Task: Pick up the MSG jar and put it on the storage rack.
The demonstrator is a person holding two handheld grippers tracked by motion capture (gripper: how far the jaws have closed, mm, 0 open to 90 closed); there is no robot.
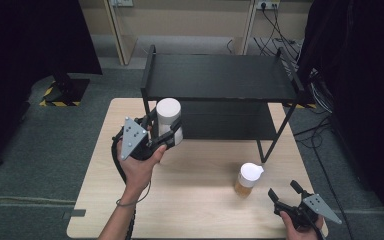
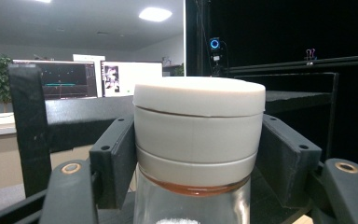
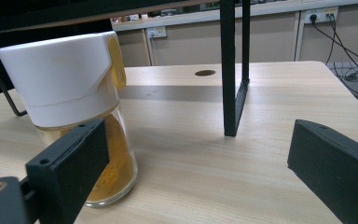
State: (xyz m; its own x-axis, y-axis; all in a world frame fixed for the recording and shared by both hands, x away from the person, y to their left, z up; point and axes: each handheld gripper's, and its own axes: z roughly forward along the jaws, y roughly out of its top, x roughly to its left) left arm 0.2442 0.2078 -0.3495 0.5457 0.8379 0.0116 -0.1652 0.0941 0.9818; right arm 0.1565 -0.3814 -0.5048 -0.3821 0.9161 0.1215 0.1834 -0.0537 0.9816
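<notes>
Bench (image 1: 195, 210): pale wood-grain top, smooth, low sheen. Shelf rack (image 1: 220, 77): black, matt, with thin black legs that look like metal. Jar held in the left tool (image 2: 196, 154): clear glossy glass body, off-white matt plastic lid (image 2: 199, 95), smooth. Second jar (image 3: 81, 116): clear glass holding yellow-orange powder, white smooth plastic cap with slight gloss. Right tool (image 3: 196, 163): matt black plastic, faintly textured, with brass-coloured metal inserts. Floor (image 1: 45, 145): grey, rough, carpet-like.
</notes>
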